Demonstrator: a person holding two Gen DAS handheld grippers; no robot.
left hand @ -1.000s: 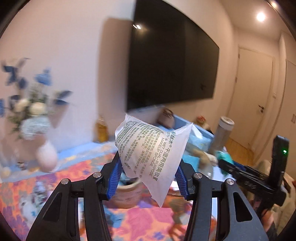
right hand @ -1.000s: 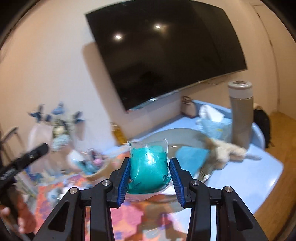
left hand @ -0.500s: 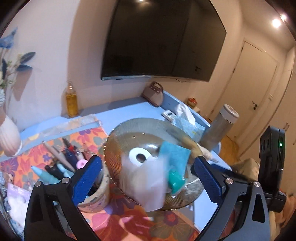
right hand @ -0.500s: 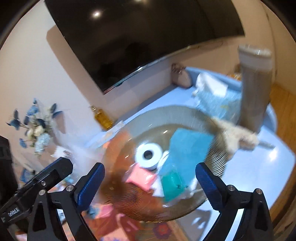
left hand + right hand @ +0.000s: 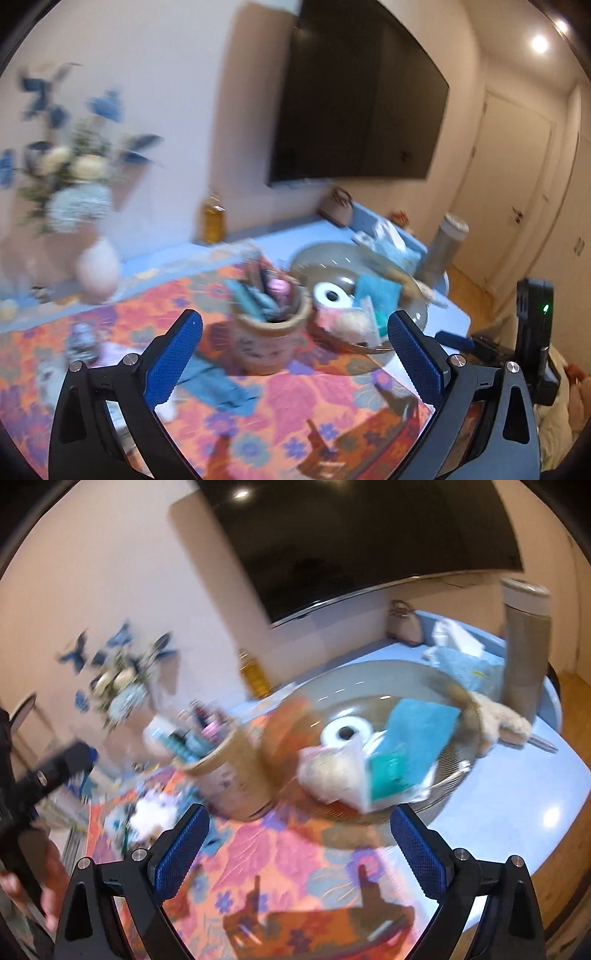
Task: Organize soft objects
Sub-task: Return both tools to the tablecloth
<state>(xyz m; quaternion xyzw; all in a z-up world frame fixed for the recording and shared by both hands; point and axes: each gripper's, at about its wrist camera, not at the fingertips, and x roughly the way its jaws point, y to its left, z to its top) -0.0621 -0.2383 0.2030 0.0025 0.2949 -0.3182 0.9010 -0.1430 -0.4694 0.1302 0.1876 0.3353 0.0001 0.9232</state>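
A wide glass bowl (image 5: 384,675) (image 5: 325,254) on the blue table holds a white paper roll (image 5: 345,733) (image 5: 332,295), a blue sponge sheet (image 5: 421,727) (image 5: 376,290), a teal packet (image 5: 388,771) and a white bag of sponges (image 5: 328,775) (image 5: 347,321). My left gripper (image 5: 293,347) stands wide open above the flowered cloth, nothing between its blue pads. Just as wide stands my right gripper (image 5: 299,840), empty, in front of the bowl. Both views are blurred.
A beige pot of pens (image 5: 266,332) (image 5: 229,771) stands left of the bowl. A tall grey flask (image 5: 526,642), a tissue pack (image 5: 461,661) and a plush toy (image 5: 506,720) sit behind. A flower vase (image 5: 98,266) and a yellow bottle (image 5: 213,221) stand by the wall.
Both grippers let go: the white sponge bag and the teal packet dropped into the bowl. The jaws opened wide and both hands drew back from the bowl.
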